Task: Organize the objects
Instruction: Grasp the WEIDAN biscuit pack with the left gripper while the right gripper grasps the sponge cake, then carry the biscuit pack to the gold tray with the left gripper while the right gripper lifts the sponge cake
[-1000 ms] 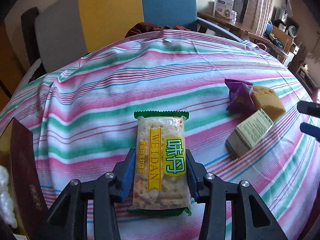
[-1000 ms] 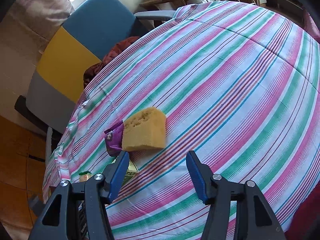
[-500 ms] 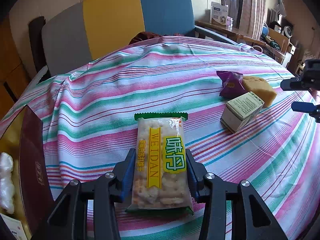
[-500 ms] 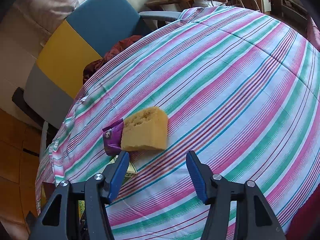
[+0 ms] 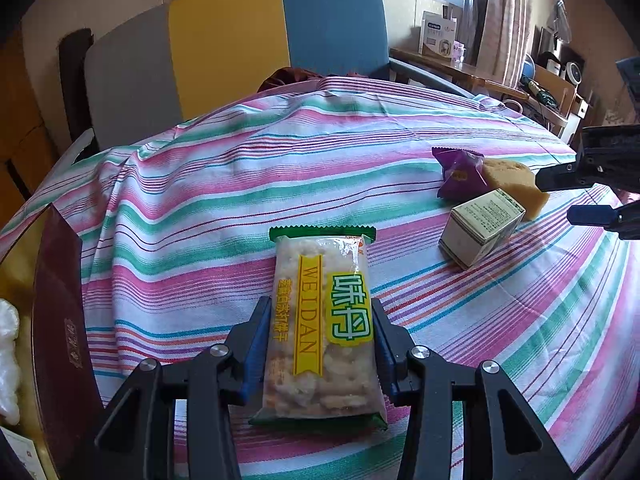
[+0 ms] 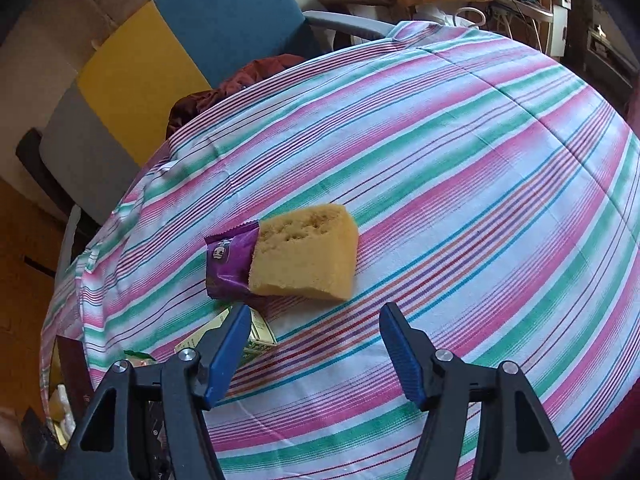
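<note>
Striped cloth in pink, green and white covers the round table (image 5: 208, 184) in front of you, with a chair (image 5: 224, 48) in grey, yellow and blue panels behind it. At the far left edge of the left wrist view sits a dark maroon box (image 5: 60, 320).

Your left gripper (image 5: 320, 328) is clamped on a cracker packet (image 5: 320, 320), its blue pads pressing both long sides of the lower half. The packet's long axis runs straight away from you along the fingers, green crimped end pointing toward the chair, yellow "WEIDAN" band running lengthwise. Compared with a second ago, the packet is raised higher off the cloth and the view has tipped up, so more of the chair and window shows; the grip itself is unchanged.

Your right gripper (image 6: 312, 340) is spread wide with nothing between its pads, hovering just short of a yellow sponge (image 6: 308, 252). A purple snack wrapper (image 6: 228, 260) lies touching the sponge's left side. A small printed carton (image 6: 256, 336) lies just beside them, partly hidden behind the left finger. Since the earlier frame this gripper has drawn closer to the sponge, which now looks larger. In the left wrist view the sponge (image 5: 516, 184), wrapper (image 5: 460, 174) and carton (image 5: 480, 226) cluster at the right, with the right gripper's (image 5: 576, 196) tips beside them.
</note>
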Available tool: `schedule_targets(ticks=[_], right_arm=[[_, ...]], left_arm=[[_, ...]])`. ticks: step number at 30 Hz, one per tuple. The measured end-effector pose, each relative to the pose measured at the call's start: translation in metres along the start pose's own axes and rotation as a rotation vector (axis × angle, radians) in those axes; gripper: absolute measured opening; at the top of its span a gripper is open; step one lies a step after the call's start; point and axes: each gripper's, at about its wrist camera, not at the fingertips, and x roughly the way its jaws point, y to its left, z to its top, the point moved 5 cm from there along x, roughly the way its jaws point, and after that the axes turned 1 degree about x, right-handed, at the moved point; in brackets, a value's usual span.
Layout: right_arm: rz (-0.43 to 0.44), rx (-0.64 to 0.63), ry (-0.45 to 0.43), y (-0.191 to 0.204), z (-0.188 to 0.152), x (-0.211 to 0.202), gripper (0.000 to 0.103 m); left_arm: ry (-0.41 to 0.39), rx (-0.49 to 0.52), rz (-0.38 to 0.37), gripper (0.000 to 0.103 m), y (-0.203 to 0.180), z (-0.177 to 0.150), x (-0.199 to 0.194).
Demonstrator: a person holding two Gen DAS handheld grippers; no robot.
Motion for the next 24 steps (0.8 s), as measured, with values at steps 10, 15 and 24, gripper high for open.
schedule_targets(ticks=[10,15,24], right_arm=[[-0.132,-0.123,0.055,0.017,0.023,0.048,0.066],[-0.169,-0.165,0.063,0.009,0.018,0.035,0.059],[-0.199,-0.085,0.089,-0.039,-0.026,0.005,0.059]], left_arm=[[-0.004,-0.017,-0.02,0.047,0.002,0.0,0.0],[-0.006,-0.02,-0.028,0.047,0.003,0.0,0.001],[-0.01,-0.013,-0.017,0.047,0.001,0.0,0.001]])
